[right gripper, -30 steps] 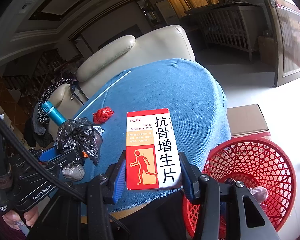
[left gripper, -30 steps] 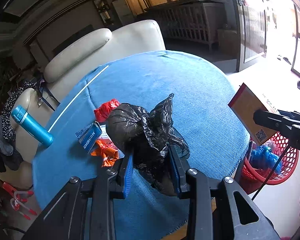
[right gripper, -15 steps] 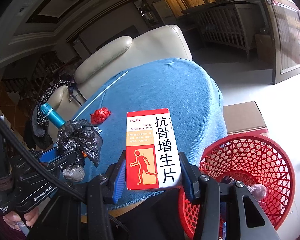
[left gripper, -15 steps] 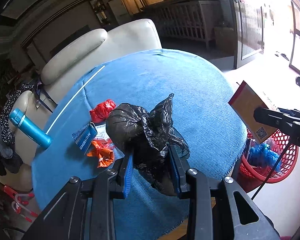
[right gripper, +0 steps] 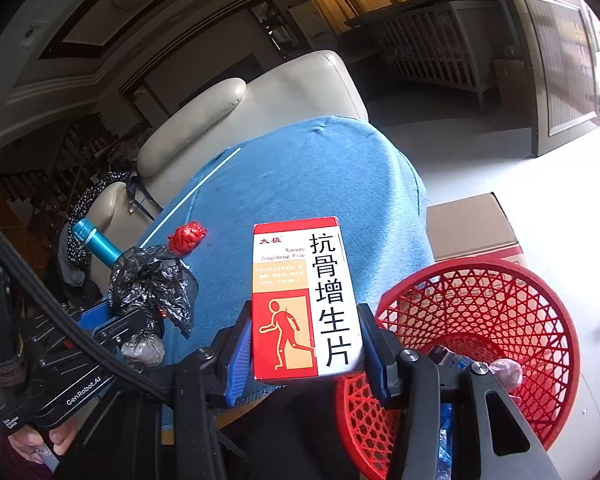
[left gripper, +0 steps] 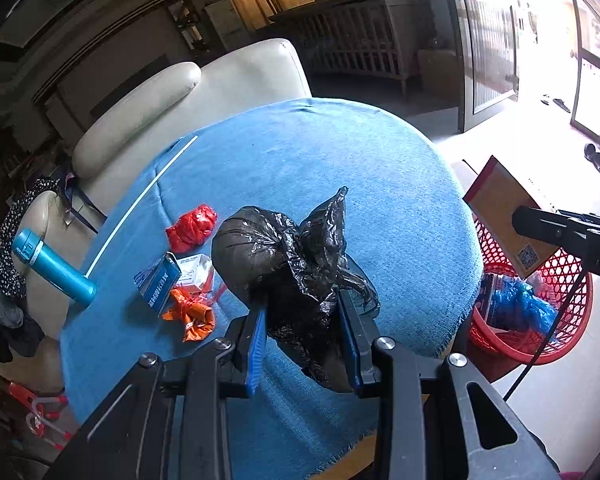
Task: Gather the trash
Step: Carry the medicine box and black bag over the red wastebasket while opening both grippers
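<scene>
The left gripper (left gripper: 302, 344) is clamped on a knotted black bag (left gripper: 288, 264), its blue pads pressing the crumpled lower part while the tied, rounded end bulges up and to the left above the desk (left gripper: 300, 168). The bag is lifted clear of the blue cloth covering the desk, near its front edge. In the right wrist view the same bag (right gripper: 150, 280) hangs from the left gripper (right gripper: 140, 322) at the desk's left front, with a small grey lump dangling under it.

The right gripper (right gripper: 304, 344) is clamped on a red and white box (right gripper: 302, 300) printed with large black characters and an orange walking figure; the box stands upright between the pads, over the front right edge of the desk, just beside a red basket (right gripper: 480, 284). The basket sits on the floor at the desk's right side (blue plastic and other scraps already lie inside it). Behind the basket is a cardboard box (right gripper: 470, 224) on the floor.

Still on the cloth, toward the left edge: a crumpled red wrapper (left gripper: 192, 228), a small blue and white carton (left gripper: 160, 284), an orange wrapper (left gripper: 192, 316) touching that carton, and a blue bottle (left gripper: 52, 266) lying on its side at the left edge. A thin white stick (left gripper: 140, 204) runs along the left rim toward the far side. A cream armchair (left gripper: 188, 92) stands behind the desk.
</scene>
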Available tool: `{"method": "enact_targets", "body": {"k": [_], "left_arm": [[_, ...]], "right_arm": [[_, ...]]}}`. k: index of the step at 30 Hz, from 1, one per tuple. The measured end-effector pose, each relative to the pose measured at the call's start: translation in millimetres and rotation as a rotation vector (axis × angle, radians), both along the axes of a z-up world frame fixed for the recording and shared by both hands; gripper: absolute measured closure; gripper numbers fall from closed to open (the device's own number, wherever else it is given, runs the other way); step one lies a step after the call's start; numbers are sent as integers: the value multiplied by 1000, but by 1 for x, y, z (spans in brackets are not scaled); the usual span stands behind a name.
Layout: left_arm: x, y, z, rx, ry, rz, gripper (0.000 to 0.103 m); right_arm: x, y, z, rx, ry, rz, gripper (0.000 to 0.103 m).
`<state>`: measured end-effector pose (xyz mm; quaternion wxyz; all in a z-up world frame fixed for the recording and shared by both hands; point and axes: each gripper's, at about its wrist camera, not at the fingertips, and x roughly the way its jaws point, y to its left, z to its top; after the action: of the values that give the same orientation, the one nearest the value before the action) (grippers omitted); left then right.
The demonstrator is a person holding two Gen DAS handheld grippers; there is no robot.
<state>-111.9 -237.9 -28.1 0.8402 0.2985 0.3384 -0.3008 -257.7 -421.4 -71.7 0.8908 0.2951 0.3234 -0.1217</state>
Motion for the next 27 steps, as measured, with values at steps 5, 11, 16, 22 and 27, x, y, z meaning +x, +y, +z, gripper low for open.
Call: {"method": "enact_targets", "body": {"k": [5, 11, 16, 22, 27], "left_arm": [[-5, -3, 1, 1, -6, -17, 68], [-10, -9, 2, 5, -13, -38, 68], [-13, -13, 3, 8, -14, -54, 68], [-20, -19, 3, 18, -21, -83, 68], [-27, -29, 3, 25, -23, -117, 68]], "right_arm": [[-6, -4, 1, -5, 4, -15, 52], [-13, -7, 1, -15, 14, -31, 52], [-23, -12, 2, -20, 25, -55, 52], [-34, -22, -1, -17, 39, -91, 52], [-46, -33, 0, -24, 42, -136, 52]]}}
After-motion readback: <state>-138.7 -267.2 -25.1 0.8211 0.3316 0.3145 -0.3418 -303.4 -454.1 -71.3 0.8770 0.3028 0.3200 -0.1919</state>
